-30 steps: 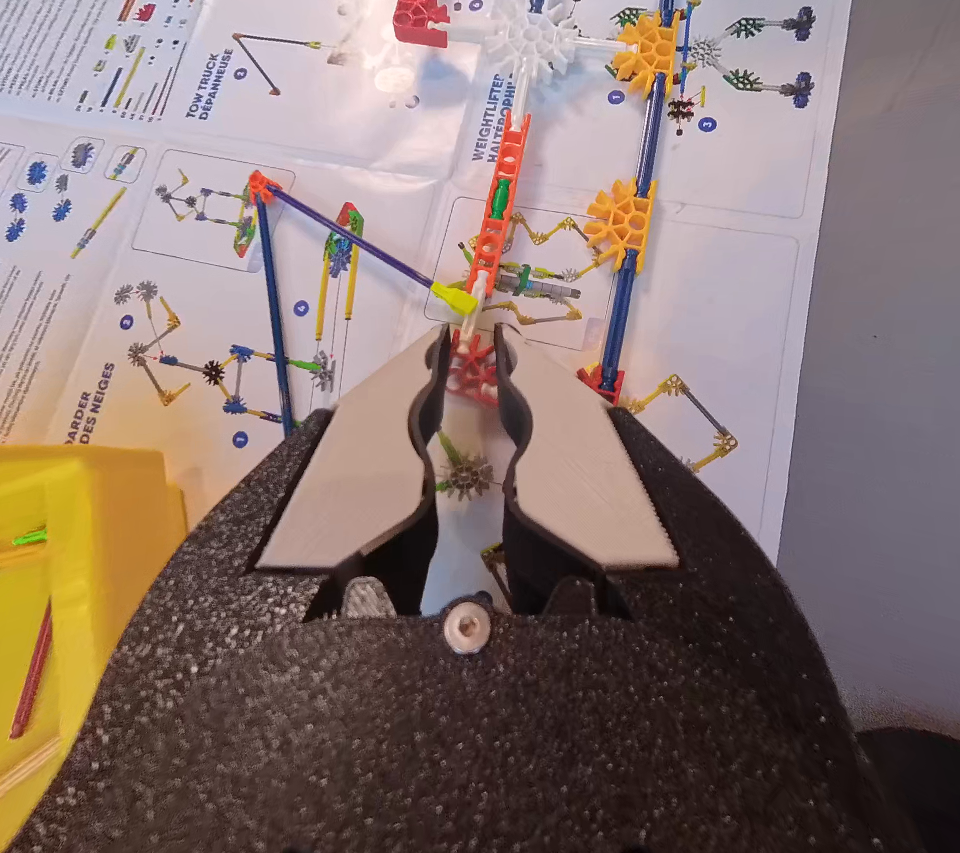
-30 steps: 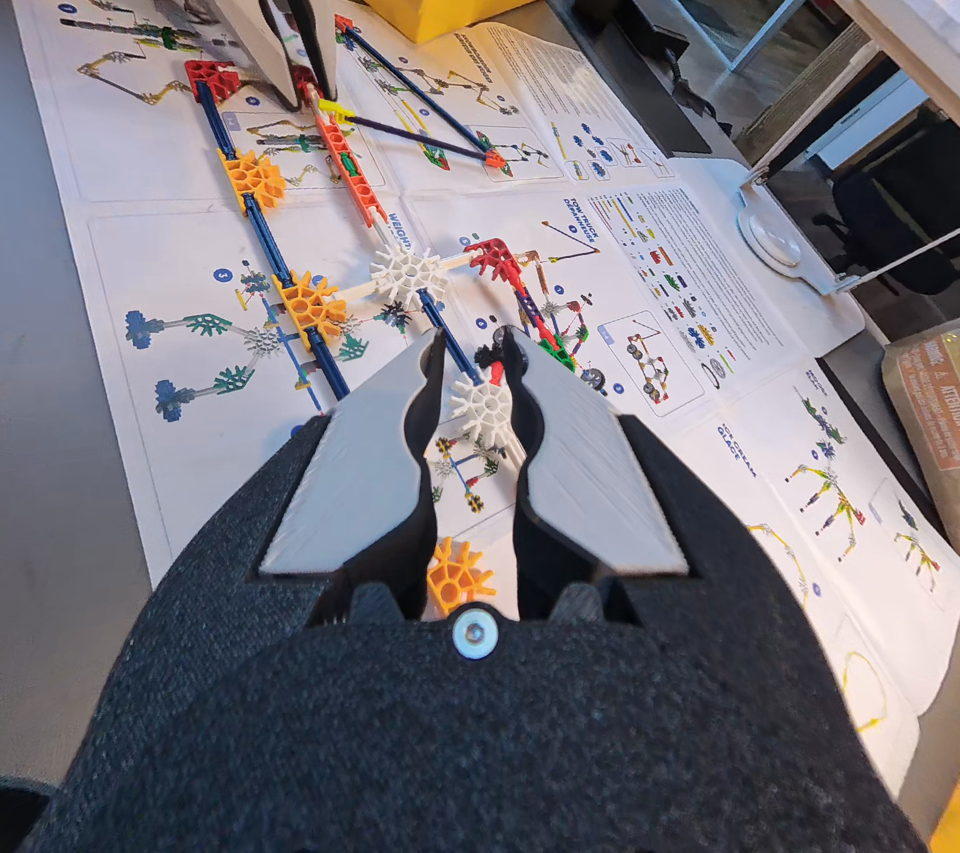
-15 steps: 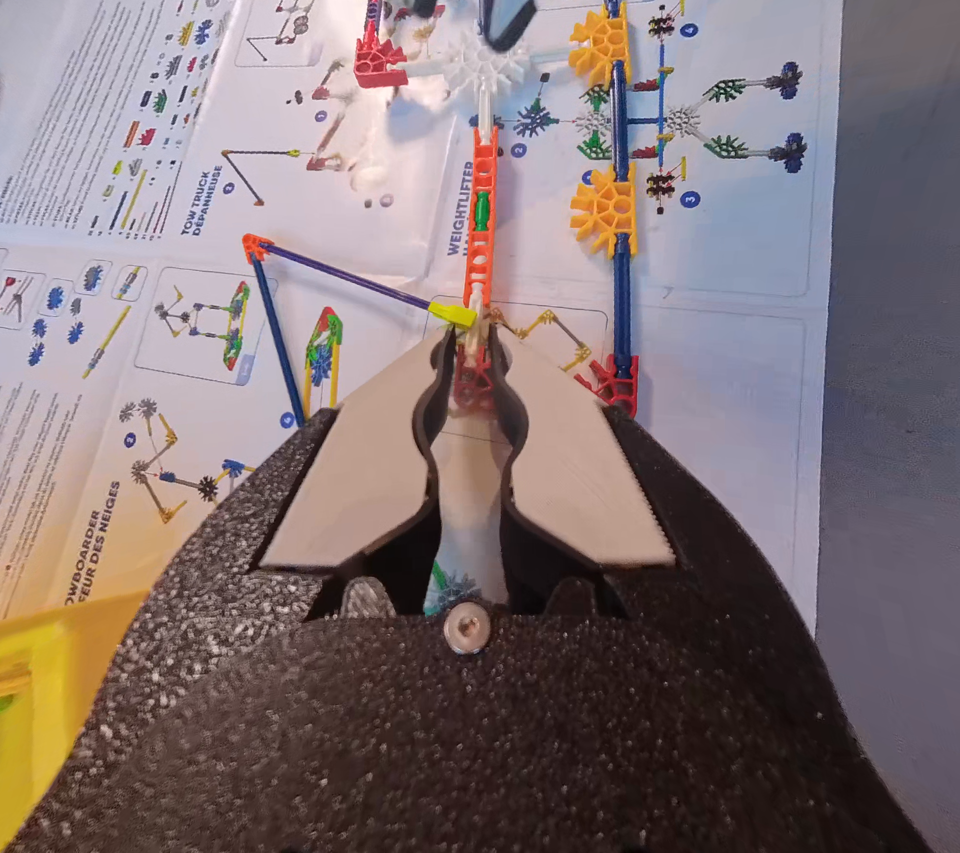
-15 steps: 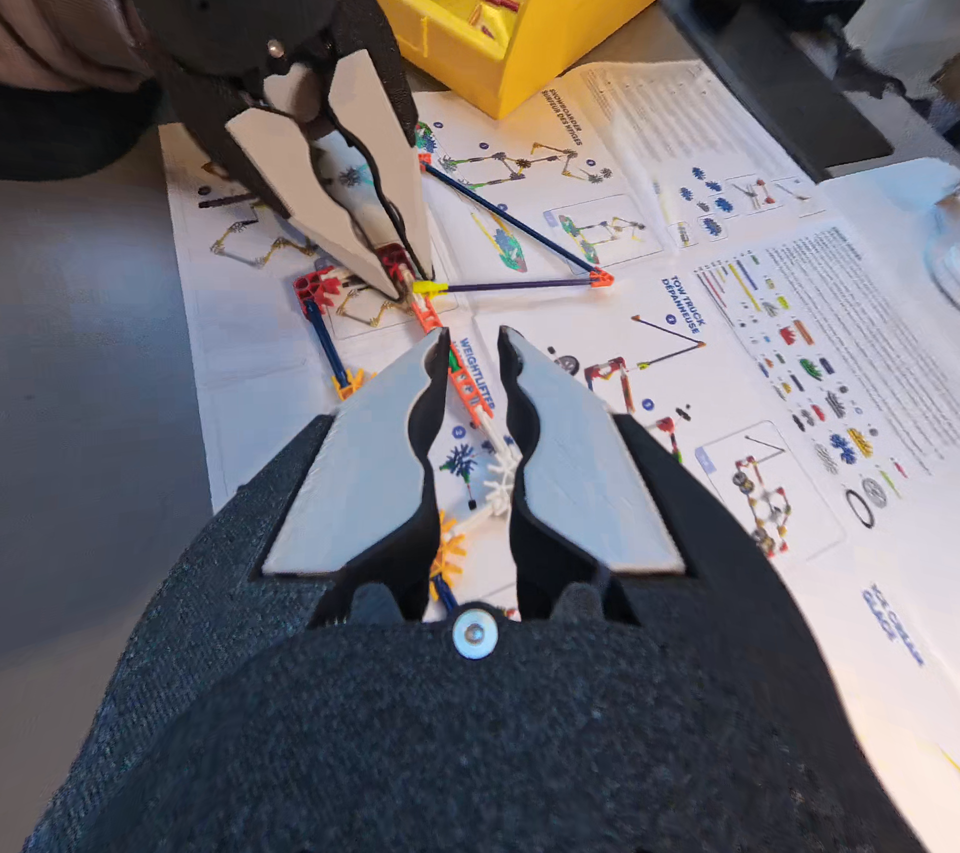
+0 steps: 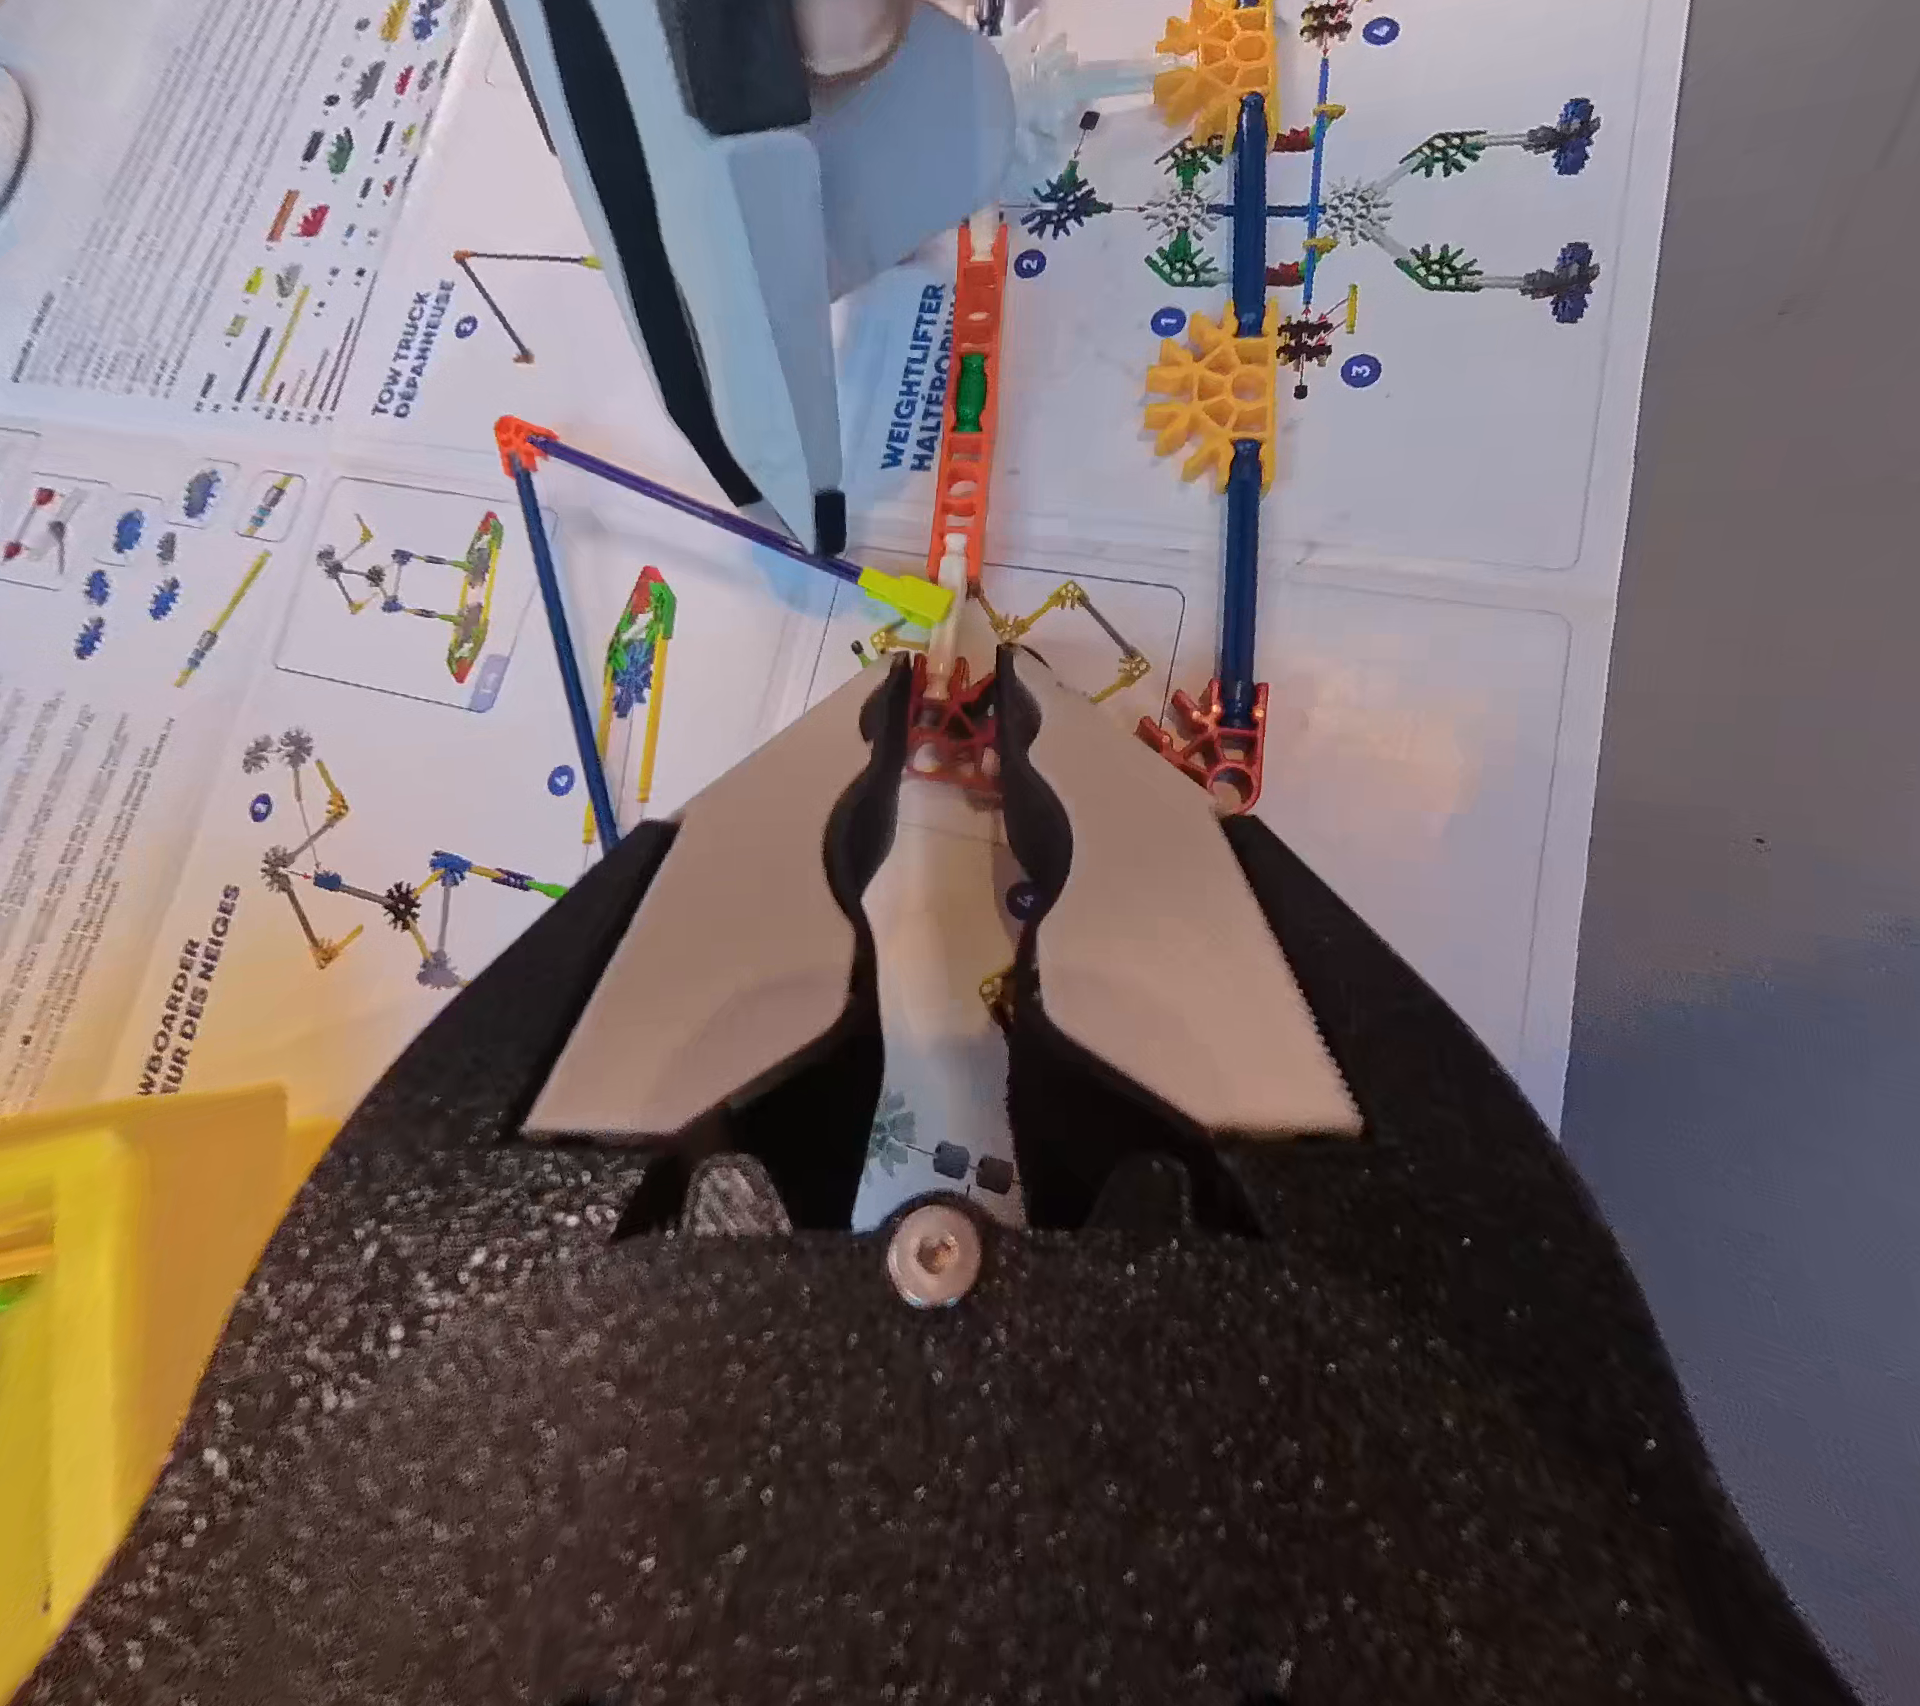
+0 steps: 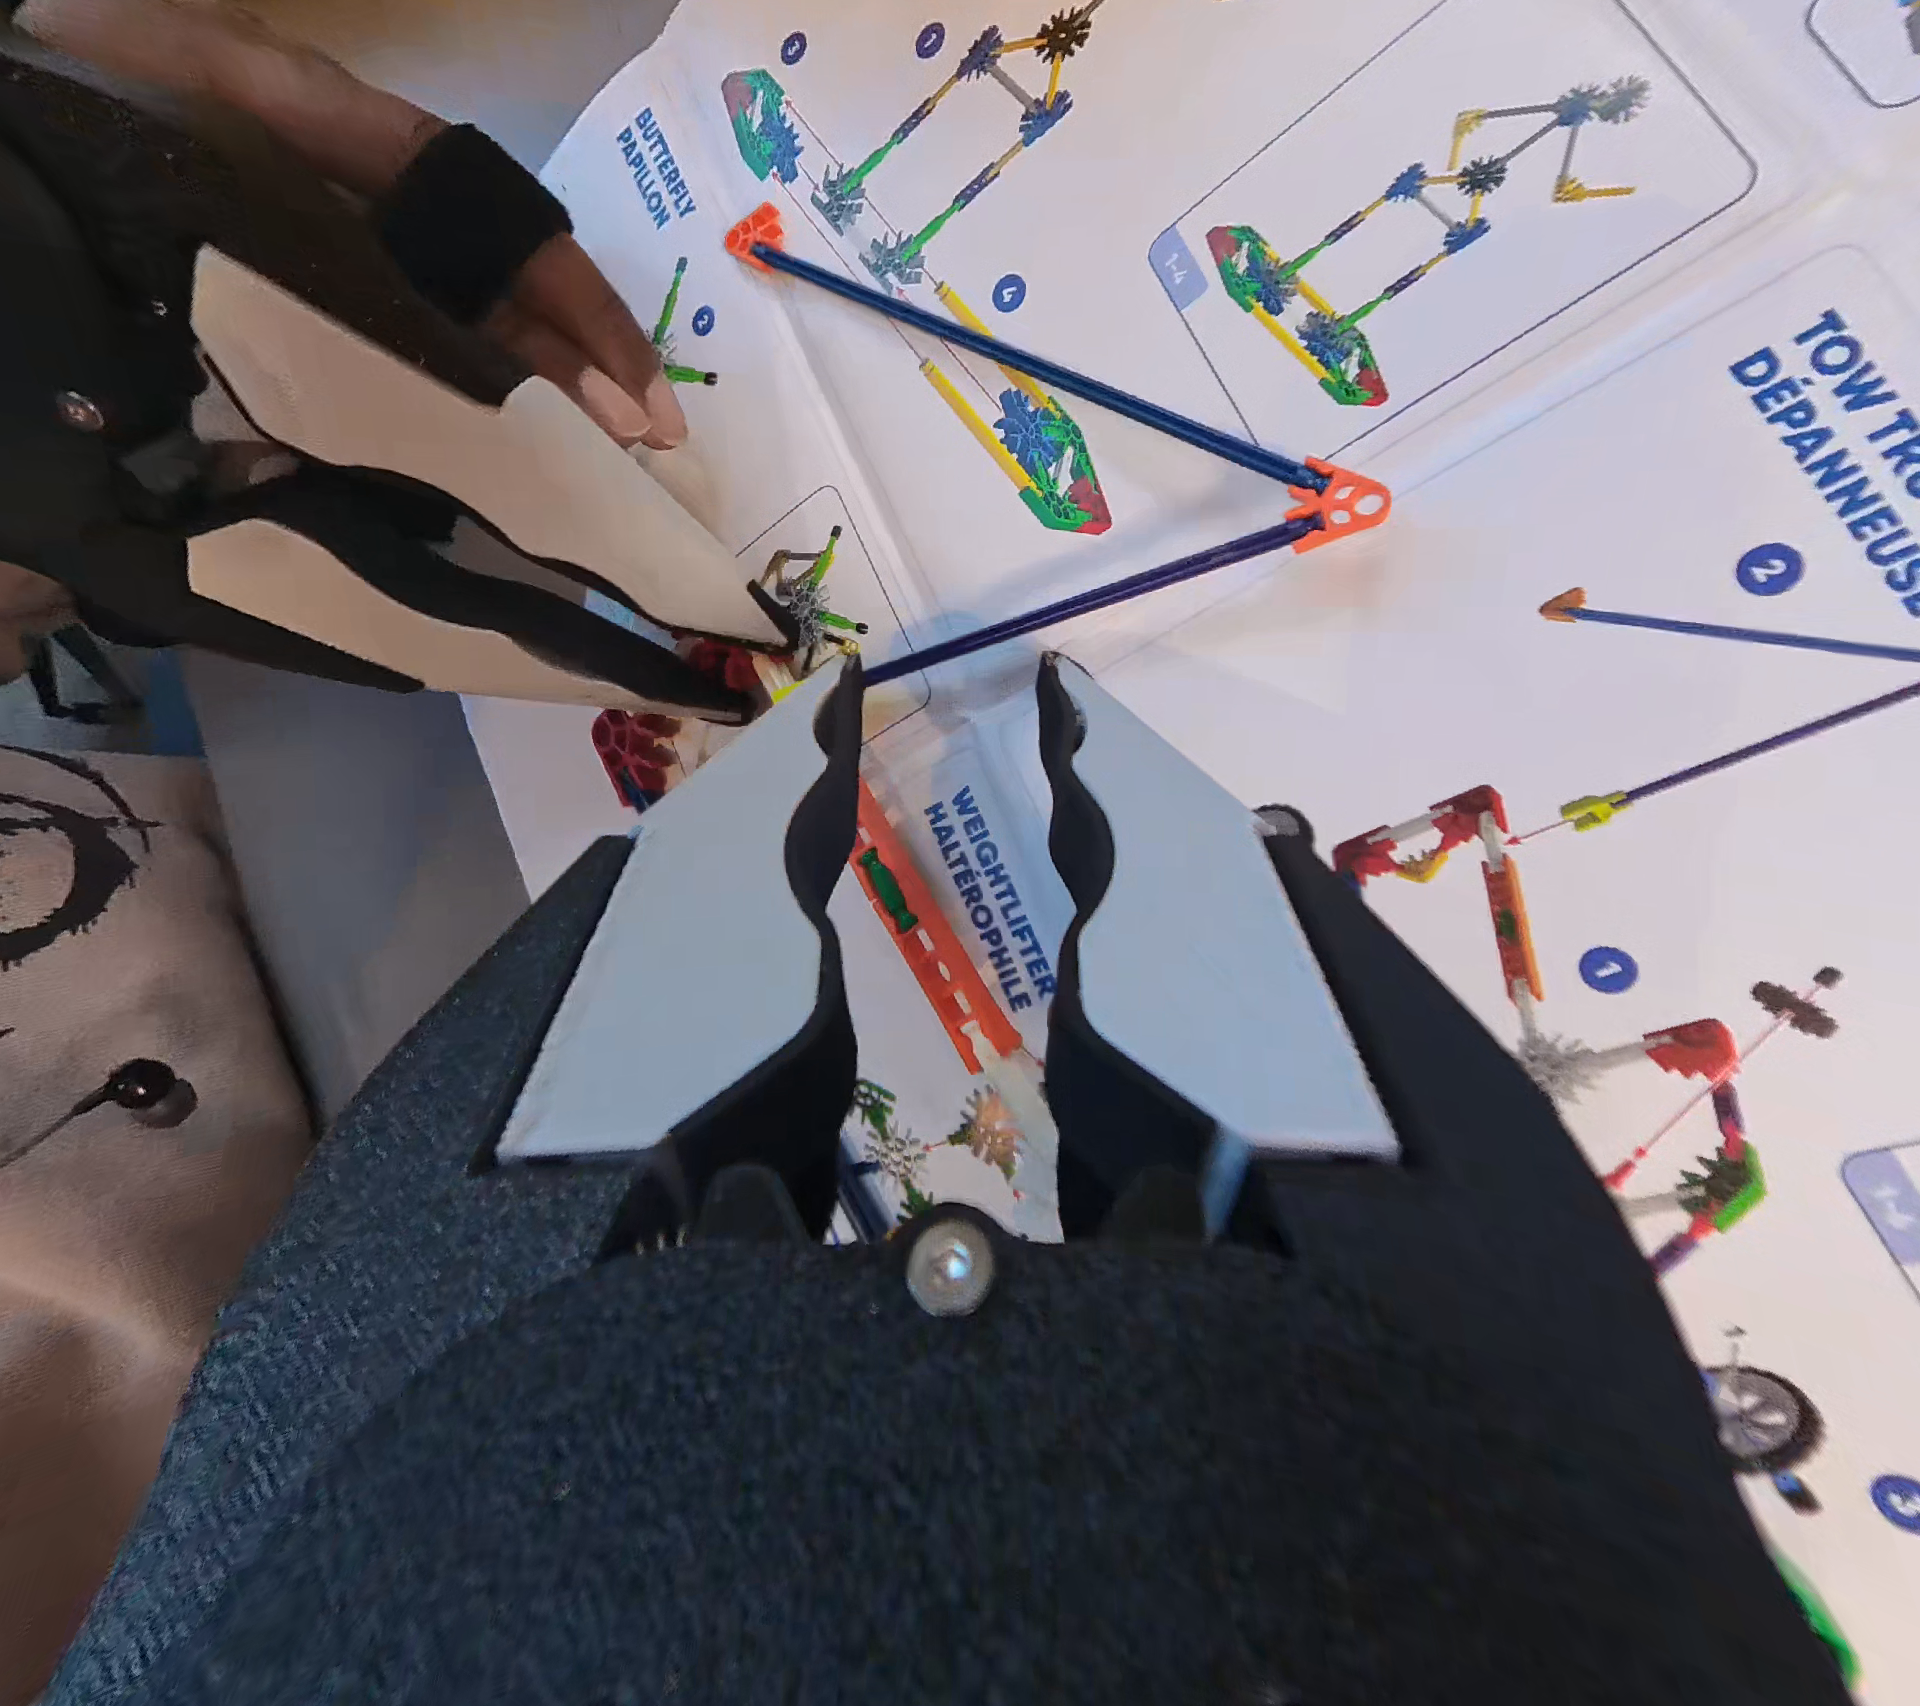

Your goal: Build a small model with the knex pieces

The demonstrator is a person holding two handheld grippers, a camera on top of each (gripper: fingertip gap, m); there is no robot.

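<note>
My left gripper (image 5: 948, 669) is shut on a red connector (image 5: 951, 726) at the near end of a flat toy-rod model. A white rod (image 5: 951, 607) joins that connector to a long orange piece (image 5: 971, 430). A yellow-green clip (image 5: 909, 596) on the white rod holds a purple rod (image 5: 686, 503) that runs to a small orange connector (image 5: 514, 441). My right gripper (image 6: 951, 667) is open, its tips on either side of the purple rod (image 6: 1091, 596), close to the left gripper (image 6: 468, 565). It also shows in the left wrist view (image 5: 727, 254).
The model lies on a white instruction sheet (image 5: 1455, 721) on a grey table (image 5: 1766, 721). A blue rod line with yellow connectors (image 5: 1216, 383) and a red end piece (image 5: 1210, 742) lies to the right. A yellow bin (image 5: 104, 1241) stands near left. A hand (image 6: 561, 306) holds the left gripper.
My right gripper has left the white connector, come across to the purple rod beside my left gripper and opened wider. My left gripper has stayed shut on the red connector.
</note>
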